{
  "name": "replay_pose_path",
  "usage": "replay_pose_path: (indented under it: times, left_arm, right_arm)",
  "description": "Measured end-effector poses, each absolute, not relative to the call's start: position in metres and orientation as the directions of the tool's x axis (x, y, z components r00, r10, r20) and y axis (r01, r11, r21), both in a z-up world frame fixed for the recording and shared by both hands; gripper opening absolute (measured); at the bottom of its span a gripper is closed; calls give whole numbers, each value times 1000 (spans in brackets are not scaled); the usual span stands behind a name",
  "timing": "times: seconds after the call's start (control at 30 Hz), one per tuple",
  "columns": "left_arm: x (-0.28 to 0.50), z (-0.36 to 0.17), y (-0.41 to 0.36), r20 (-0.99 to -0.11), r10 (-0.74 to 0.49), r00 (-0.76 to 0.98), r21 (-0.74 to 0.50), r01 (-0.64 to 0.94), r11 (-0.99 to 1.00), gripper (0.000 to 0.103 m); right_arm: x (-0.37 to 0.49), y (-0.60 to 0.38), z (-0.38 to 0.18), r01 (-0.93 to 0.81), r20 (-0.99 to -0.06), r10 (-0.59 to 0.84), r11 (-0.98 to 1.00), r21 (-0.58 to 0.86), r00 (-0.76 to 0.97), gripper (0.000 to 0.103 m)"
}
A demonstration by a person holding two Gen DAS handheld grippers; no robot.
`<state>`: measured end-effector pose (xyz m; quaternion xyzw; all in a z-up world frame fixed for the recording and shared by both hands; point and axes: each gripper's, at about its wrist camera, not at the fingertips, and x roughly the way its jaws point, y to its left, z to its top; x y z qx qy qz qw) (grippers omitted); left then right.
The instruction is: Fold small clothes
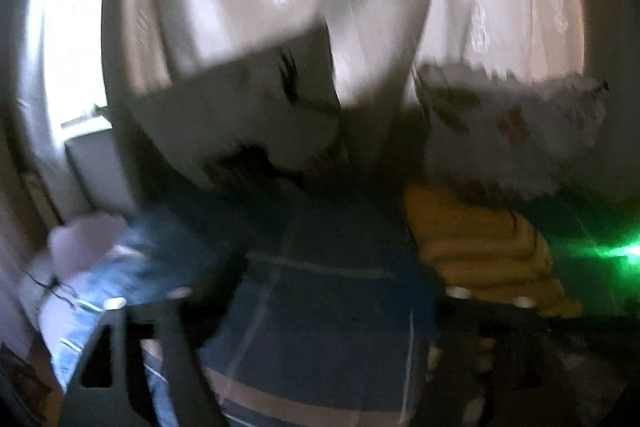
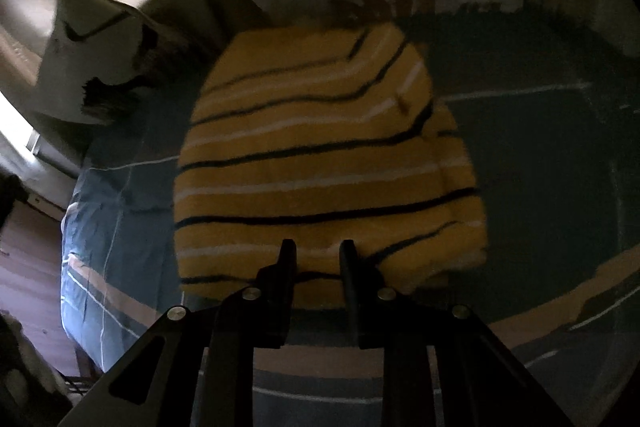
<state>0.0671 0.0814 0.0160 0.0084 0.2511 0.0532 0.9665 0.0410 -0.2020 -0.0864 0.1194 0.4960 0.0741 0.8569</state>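
A yellow garment (image 2: pixel 320 155) with dark and white stripes lies folded on the blue bed sheet (image 2: pixel 528 155). My right gripper (image 2: pixel 318 255) sits at the garment's near edge. Its fingers (image 2: pixel 288 259) stand close together with yellow fabric pinched between them. The left wrist view is blurred. It shows the same yellow garment (image 1: pixel 480 247) to the right of my left gripper (image 1: pixel 324 275), whose jaws are spread wide over the checked blue sheet (image 1: pixel 328 307) with nothing between them.
Two white pillows with a dark leaf print (image 1: pixel 248 115) (image 1: pixel 520 119) lean at the head of the bed; one pillow (image 2: pixel 100 51) shows at the left. The bed's left edge drops to a wooden floor (image 2: pixel 32 247). A green glare (image 1: pixel 624 251) shines at the right.
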Motion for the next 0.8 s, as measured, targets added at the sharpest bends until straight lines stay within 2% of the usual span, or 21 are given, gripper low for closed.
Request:
replay_pose_path:
  times: [0.07,0.1,0.27,0.43,0.6,0.8]
  left_arm:
    - [52,30,75,-418,158,895,59,-146,987,100]
    - [44,38,70,-387,191,902,66,-179,982,103]
    - [36,45,51,-400,253,881,93,-236,967,103]
    - [35,31,35,-545,143,826,11,-164,986,103]
    - [29,5,12,-659,93,746,9,-116,993,103]
    - [17,-15,-9,-726,47,686,-2,-70,998,103]
  right_arm:
    - [35,-204,-74,-30,-815,239,964,264,528,30]
    - [31,-218,-68,-33,-810,234,966,257,537,36]
    - [17,-242,-59,-45,-801,240,965,258,549,39]
    - [3,-261,-61,-51,-801,224,970,237,555,45]
    - [-6,-270,-65,-47,-808,182,981,188,560,50]
    - [-14,-267,-68,-51,-805,91,996,75,586,52]
